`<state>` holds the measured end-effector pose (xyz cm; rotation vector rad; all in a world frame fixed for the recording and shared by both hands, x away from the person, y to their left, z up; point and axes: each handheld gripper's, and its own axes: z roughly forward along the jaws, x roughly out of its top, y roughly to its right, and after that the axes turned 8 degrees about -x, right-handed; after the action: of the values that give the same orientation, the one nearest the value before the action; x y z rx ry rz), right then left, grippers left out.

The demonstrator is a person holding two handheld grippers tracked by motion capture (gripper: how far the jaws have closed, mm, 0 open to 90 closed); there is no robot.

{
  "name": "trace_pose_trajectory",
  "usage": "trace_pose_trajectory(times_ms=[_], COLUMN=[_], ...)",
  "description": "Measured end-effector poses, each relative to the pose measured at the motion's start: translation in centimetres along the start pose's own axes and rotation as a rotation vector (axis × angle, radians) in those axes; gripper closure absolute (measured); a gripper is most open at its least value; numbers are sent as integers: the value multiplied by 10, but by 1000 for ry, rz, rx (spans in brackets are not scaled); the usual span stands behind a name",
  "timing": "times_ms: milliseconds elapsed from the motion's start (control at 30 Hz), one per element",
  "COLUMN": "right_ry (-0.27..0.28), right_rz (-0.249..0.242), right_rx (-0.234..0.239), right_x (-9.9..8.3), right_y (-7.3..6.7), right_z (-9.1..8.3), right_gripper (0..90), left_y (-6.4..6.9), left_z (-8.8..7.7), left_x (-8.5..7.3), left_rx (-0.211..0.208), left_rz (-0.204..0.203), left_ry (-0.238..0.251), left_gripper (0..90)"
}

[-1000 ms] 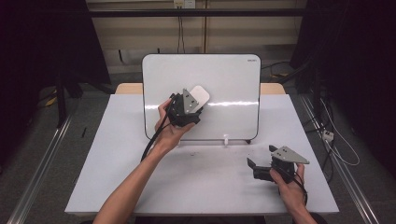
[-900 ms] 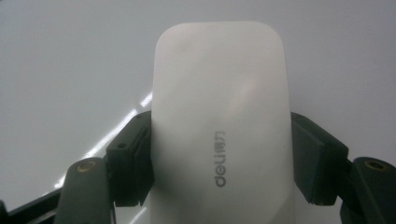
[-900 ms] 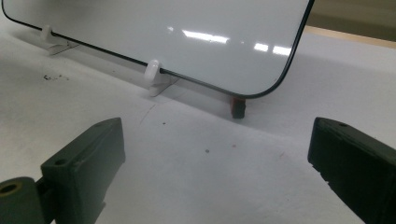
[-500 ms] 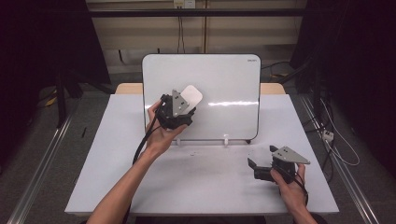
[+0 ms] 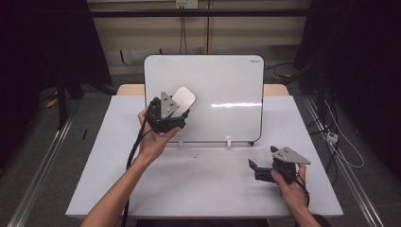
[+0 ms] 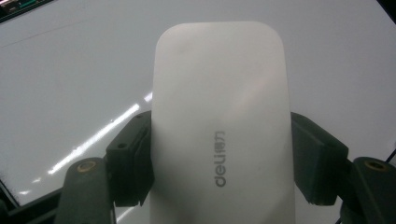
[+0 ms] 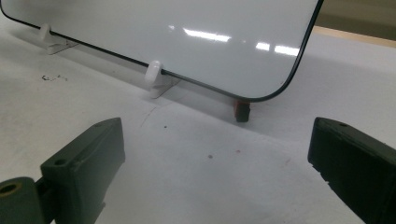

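Observation:
A white whiteboard (image 5: 222, 90) stands upright on small white feet (image 7: 155, 76) at the back of the table. My left gripper (image 5: 176, 108) is raised against the board's left part, shut on a white rounded eraser (image 5: 183, 98) marked "deli" (image 6: 219, 121); both jaws press the eraser's sides, and its flat back faces the camera. My right gripper (image 5: 257, 166) rests low on the table at the front right, open with nothing between its jaws (image 7: 219, 163), pointing toward the board's lower right corner.
The white table (image 5: 198, 184) has a few small dark specks (image 7: 52, 78) near the board's base. A small dark and orange piece (image 7: 241, 110) sits under the board's lower right corner. Dark curtains and floor rails flank the table.
My left gripper has carried the eraser leftward across the board. The right gripper has stayed in place on the table.

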<state>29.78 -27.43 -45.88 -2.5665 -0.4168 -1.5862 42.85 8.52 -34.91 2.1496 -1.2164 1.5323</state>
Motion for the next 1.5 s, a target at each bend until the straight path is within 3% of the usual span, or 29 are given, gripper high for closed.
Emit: trace_pose_trajectory(times_ms=[400,633,933,1233,1333,1500], right_ry=[7,8,7,8,8,7], right_rz=[5,2,10,6,4,-4], right_rx=[5,10,7,3,4,10], right_x=[-3,-2,-3,-2,-2,0], right_y=[5,3,4,4,3,-1], right_z=[-4,-4,-5,-4,-4,-3], right_gripper=[39,40,39,39,39,42], left_y=[-4,-9,-13,-12,-11,-8], left_z=[-16,-26,-35,-41,-44,-43], left_x=[-4,-9,-17,-27,-31,-39], left_rx=[43,57,71,78,86,77], left_rz=[5,-21,-30,-18,-34,-23], left_ry=[1,5,-24,-51,-50,-84], left_gripper=[310,311,310,310,310,310])
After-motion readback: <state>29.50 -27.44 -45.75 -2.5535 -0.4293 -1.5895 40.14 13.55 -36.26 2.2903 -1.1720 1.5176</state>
